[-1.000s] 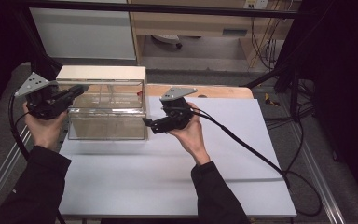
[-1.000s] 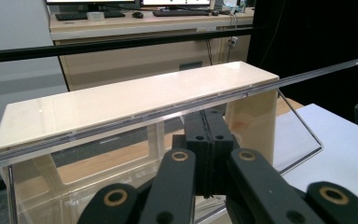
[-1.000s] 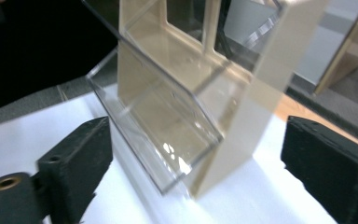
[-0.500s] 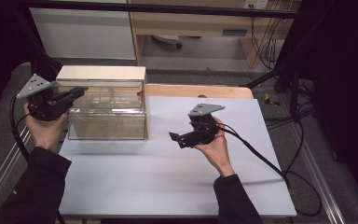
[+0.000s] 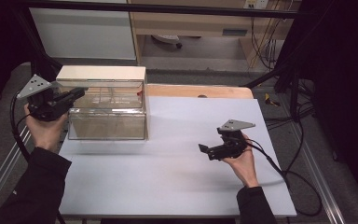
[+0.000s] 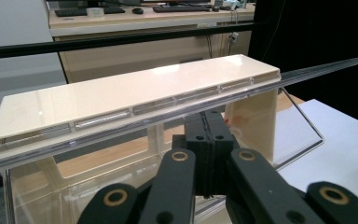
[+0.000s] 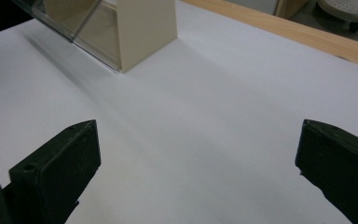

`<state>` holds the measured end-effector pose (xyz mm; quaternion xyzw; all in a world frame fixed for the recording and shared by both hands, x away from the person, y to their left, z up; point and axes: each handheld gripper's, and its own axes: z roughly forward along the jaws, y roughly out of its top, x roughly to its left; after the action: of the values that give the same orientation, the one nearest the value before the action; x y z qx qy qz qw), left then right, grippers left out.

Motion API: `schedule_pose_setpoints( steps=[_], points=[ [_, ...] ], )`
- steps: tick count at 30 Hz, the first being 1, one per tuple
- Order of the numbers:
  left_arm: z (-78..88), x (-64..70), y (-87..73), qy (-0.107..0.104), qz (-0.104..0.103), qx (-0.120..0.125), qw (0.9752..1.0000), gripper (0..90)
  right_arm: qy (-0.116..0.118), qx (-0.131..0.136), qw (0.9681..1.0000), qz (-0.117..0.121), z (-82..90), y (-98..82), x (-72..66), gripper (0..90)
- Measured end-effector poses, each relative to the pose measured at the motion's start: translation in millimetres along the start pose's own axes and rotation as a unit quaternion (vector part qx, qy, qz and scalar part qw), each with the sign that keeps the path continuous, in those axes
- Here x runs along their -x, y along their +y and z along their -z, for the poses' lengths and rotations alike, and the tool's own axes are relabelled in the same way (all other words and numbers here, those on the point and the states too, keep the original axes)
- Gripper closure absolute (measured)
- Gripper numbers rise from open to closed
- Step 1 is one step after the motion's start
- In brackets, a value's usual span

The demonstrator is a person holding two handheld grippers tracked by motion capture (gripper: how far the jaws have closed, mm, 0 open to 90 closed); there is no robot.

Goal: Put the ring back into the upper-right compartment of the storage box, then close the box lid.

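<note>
Clear acrylic forms the walls of the box (image 5: 107,122) standing at the back left of the white table (image 5: 177,182), with a cream plastic top (image 5: 101,73) along its far side. In the high view the left gripper (image 5: 77,93) sits at the box's upper left edge. In the left gripper view its jaws are pressed together on the thin transparent wall (image 6: 121,128) of the box, just below the cream top (image 6: 130,95). The right gripper (image 5: 204,150) hovers over bare table, well apart from the box and to its right. Its jaws have just been opening and stand wide apart, with nothing between them. In the right gripper view the box's cream corner post (image 7: 144,28) rests on the white surface ahead.
</note>
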<state>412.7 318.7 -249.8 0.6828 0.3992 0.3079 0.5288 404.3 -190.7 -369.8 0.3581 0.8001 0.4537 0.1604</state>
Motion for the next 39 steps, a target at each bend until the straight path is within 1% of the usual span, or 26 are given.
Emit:
schedule_pose_setpoints(
  steps=[4, 5, 7, 11, 17, 20, 25, 26, 28, 32, 33, 35, 39],
  points=[
    [0.2, -0.4, 0.3, 0.001, 0.0, 0.0, 1.0, 89.9, -0.01, -0.01, 0.9999, -0.004, 9.3, -17.6, 11.5, 0.6],
    [0.2, -0.3, 0.3, 0.002, 0.0, -0.001, 1.0, 89.9, -0.011, -0.013, 0.9998, -0.008, 11.7, -21.7, 13.3, 0.6],
    [0.1, -0.1, 0.2, 0.002, -0.001, 0.0, 1.0, 89.9, -0.015, -0.013, 0.9998, -0.011, 15.9, -29.1, 17.8, 0.6],
    [-0.6, -0.1, 0.0, 0.001, -0.001, -0.001, 1.0, 89.9, -0.02, -0.013, 0.9995, -0.021, 22.3, -44.0, 23.8, 0.6],
    [-1.6, 0.5, 0.1, 0.002, -0.001, -0.002, 1.0, 89.9, -0.025, -0.019, 0.9991, -0.028, 27.7, -62.9, 30.4, 0.6],
    [-2.5, 2.3, 0.6, 0.001, -0.003, -0.003, 1.0, 89.9, -0.027, -0.025, 0.9989, -0.031, 29.9, -69.3, 32.7, 0.6],
    [-2.8, 4.3, 0.2, -0.002, -0.003, -0.002, 1.0, 89.9, -0.028, -0.024, 0.9987, -0.035, 34.0, -79.7, 34.9, 0.6],
    [-3.0, 4.6, -0.3, -0.003, -0.004, -0.004, 1.0, 89.9, -0.029, -0.028, 0.9986, -0.033, 34.7, -81.1, 35.0, 0.6],
    [-3.6, 5.1, -1.5, -0.004, -0.005, -0.006, 1.0, 89.9, -0.028, -0.027, 0.9987, -0.032, 35.8, -84.3, 35.2, 0.6],
    [-3.7, 5.0, -3.9, -0.004, -0.004, -0.008, 0.9999, 89.9, -0.03, -0.023, 0.9985, -0.039, 38.0, -91.6, 36.7, 0.6],
    [-3.9, 5.2, -4.6, -0.004, -0.003, -0.009, 0.9999, 89.9, -0.03, -0.025, 0.9984, -0.042, 38.4, -93.2, 36.7, 0.6],
    [-3.7, 5.6, -6.5, -0.004, -0.004, -0.012, 0.9999, 89.9, -0.031, -0.031, 0.9983, -0.039, 38.3, -95.1, 36.4, 0.6],
    [-3.4, 6.4, -11.3, -0.004, -0.003, -0.017, 0.9998, 89.9, -0.03, -0.03, 0.9982, -0.043, 38.4, -99.5, 37.8, 0.6]
  ],
)
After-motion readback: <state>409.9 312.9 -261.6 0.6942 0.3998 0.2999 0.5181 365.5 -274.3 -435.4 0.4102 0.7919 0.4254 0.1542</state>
